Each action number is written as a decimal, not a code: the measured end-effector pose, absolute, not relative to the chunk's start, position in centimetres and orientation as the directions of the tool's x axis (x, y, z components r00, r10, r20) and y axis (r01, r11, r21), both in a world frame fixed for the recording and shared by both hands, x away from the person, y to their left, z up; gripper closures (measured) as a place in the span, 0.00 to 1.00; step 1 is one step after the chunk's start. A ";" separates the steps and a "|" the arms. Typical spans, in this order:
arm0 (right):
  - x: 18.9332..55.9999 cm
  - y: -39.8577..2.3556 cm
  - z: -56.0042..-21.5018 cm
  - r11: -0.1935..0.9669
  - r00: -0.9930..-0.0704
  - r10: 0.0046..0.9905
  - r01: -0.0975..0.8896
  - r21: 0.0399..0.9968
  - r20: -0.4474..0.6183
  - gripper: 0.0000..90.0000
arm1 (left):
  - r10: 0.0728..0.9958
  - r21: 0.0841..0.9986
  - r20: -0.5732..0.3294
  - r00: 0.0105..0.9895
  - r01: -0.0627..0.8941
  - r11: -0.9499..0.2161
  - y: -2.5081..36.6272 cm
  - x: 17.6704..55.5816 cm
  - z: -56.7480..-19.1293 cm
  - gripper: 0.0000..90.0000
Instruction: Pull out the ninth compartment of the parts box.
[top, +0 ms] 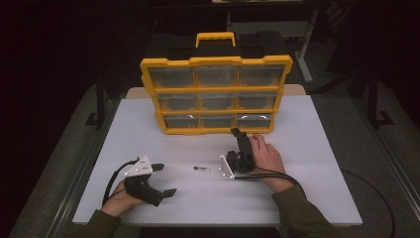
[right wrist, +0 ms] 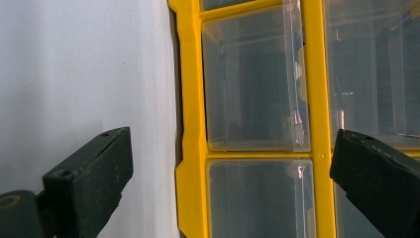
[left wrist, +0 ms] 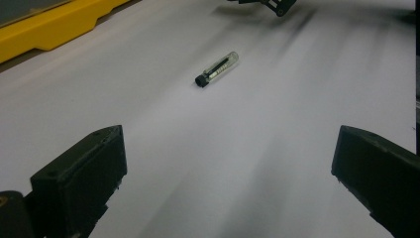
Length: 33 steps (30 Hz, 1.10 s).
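Small clear vial (left wrist: 217, 69) with a black cap, lying flat on the white table (top: 307, 148), between the two grippers and apart from both. Left gripper (top: 166, 179) low at the near left, jaws spread wide, nothing held. Right gripper (top: 236, 135) turned on its side toward the yellow organizer (top: 216, 94), jaws wide open, empty. Nine clear drawers (right wrist: 252, 79) in three rows; contents impossible to tell.

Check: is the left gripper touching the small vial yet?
Apart. The left gripper view shows bare table between the open left gripper and the vial.
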State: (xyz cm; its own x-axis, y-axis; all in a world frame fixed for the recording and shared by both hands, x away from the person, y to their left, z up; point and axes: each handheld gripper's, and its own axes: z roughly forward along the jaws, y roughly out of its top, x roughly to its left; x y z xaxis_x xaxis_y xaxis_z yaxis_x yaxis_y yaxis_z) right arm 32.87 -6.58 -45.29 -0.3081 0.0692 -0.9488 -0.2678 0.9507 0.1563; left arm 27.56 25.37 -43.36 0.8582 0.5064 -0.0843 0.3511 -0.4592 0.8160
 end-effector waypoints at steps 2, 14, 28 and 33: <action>32.8 -6.5 -45.4 0.952 -0.306 0.065 -0.266 0.151 -0.950 0.03 | 0.508 0.816 -0.089 0.857 0.355 -0.456 25.4 27.5 -43.3 0.00; 33.3 -6.8 -44.8 0.955 -0.283 0.053 -0.266 0.131 -0.958 0.03 | 0.510 0.814 -0.086 0.856 0.356 -0.459 25.4 27.5 -43.3 0.00; 34.0 -7.3 -44.4 0.956 -0.274 0.062 -0.260 0.136 -0.960 0.03 | 0.515 0.811 -0.082 0.853 0.357 -0.463 25.4 27.6 -43.3 0.00; 34.1 -7.5 -44.4 0.956 -0.269 0.073 -0.255 0.144 -0.960 0.03 | 0.516 0.811 -0.083 0.853 0.358 -0.462 25.4 27.6 -43.4 0.00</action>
